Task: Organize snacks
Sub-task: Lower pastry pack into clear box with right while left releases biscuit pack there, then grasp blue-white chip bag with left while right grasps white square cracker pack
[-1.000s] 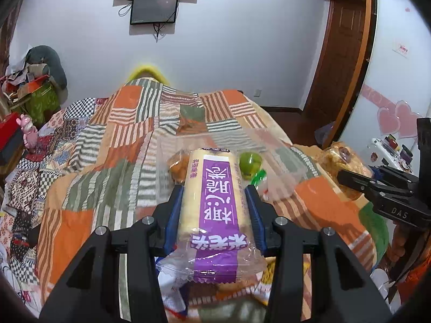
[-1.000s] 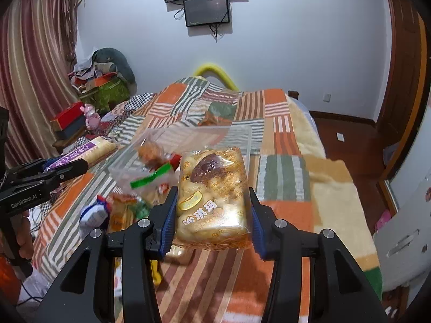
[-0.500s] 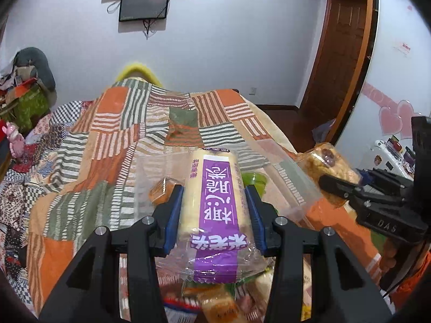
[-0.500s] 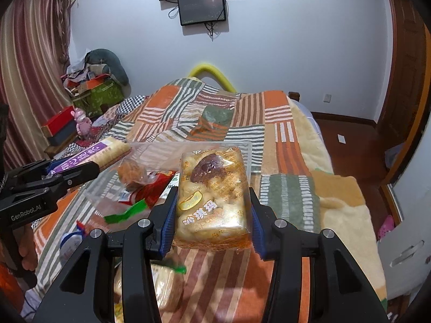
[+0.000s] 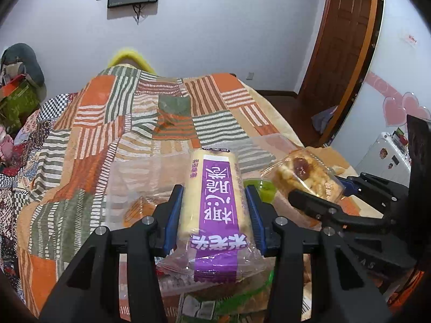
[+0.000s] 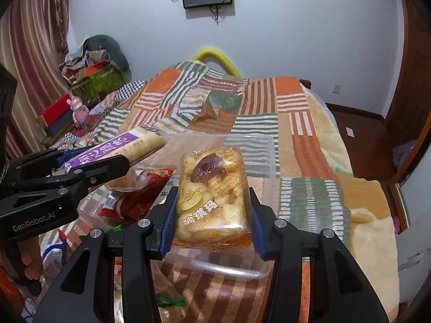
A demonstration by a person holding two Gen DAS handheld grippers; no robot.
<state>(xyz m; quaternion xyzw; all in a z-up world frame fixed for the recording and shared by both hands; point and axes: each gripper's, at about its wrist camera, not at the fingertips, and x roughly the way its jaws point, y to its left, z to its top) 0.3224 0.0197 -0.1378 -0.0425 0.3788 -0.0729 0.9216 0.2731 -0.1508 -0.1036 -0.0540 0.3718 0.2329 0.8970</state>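
Over the last second both grippers have moved in from apart and now sit side by side above the clear plastic bin (image 6: 258, 145) on the patchwork bedspread (image 6: 304, 123), which suggests both snacks are about to be dropped into it. The left gripper (image 5: 214, 215) is clamped narrow on the purple-labelled roll pack (image 5: 215, 202); the right gripper (image 6: 212, 215) is closed on the yellow pastry pack (image 6: 212, 188), held just right of the roll. A red wrapper (image 6: 140, 196) and a green jelly cup (image 5: 262, 188) already lie in the bin. The bin's near rim and floor are mostly hidden behind the packs and tongs, and loose snacks at the near left are cut off.
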